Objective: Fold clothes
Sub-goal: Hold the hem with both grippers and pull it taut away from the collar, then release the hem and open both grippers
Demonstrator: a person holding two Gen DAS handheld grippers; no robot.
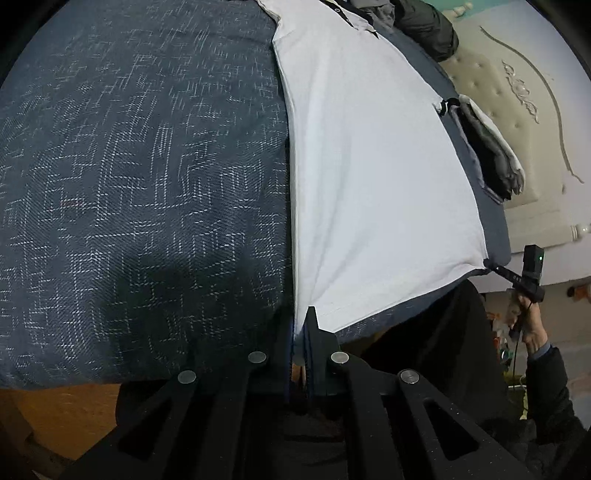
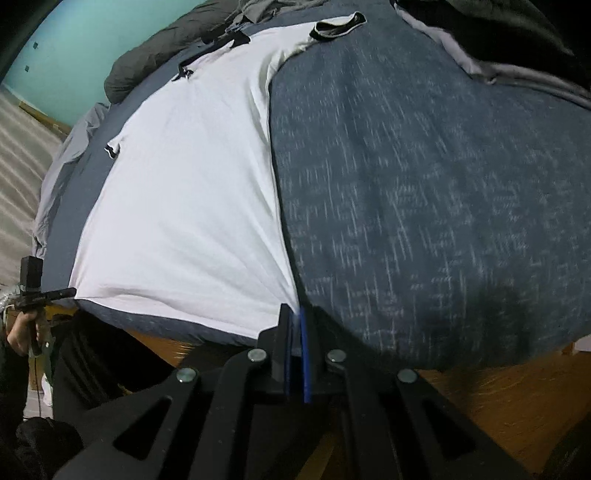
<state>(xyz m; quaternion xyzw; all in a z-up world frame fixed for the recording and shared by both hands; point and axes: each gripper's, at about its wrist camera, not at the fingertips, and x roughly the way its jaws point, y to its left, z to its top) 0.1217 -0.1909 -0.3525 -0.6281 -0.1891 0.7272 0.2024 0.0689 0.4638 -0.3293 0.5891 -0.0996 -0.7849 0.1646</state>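
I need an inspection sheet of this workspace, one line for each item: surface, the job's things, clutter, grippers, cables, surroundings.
Surface: bed with a dark blue patterned cover; wooden frame at its near edge.
Job's things: white shirt with black trim lies spread flat on the cover, collar at the far end, bottom hem toward the person.
Clutter: dark clothes piled at the far end; a folded dark and white garment beside the shirt.
Grippers: left gripper shut on one bottom corner of the shirt; right gripper shut on the other; the hem is stretched between them.
Cables: a thin cable hangs below the right hand.
Surroundings: cream tufted headboard, teal wall.
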